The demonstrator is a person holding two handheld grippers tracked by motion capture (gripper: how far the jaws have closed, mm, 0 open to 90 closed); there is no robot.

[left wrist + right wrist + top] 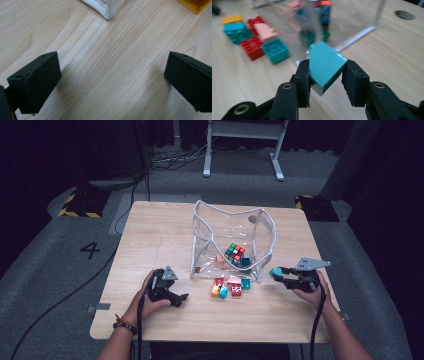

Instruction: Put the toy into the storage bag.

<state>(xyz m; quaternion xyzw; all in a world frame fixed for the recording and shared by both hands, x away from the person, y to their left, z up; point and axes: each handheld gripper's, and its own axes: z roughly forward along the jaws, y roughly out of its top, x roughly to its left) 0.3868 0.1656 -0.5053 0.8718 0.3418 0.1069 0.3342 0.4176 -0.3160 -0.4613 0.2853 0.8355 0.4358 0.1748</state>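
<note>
Two handheld grippers are at work on a light wooden table point(150, 235). Right gripper point(278, 274): jaws clamped on a teal slope-topped brick point(325, 63), held tilted and clear of the tabletop, just right of the clear plastic bag point(232, 227). Left gripper point(181, 298): jaws spread wide with bare wood between them, resting low near the table's front left, close to the bag's white-edged corner point(107, 11). One transparent bag with white piping, standing open at the table's middle; inside it a multicoloured puzzle cube point(234, 254) and a few small bricks. One loose cluster of bricks point(231, 287) just in front of the bag, between the two grippers: red, teal, pink and yellow pieces, touching or nearly so.
</note>
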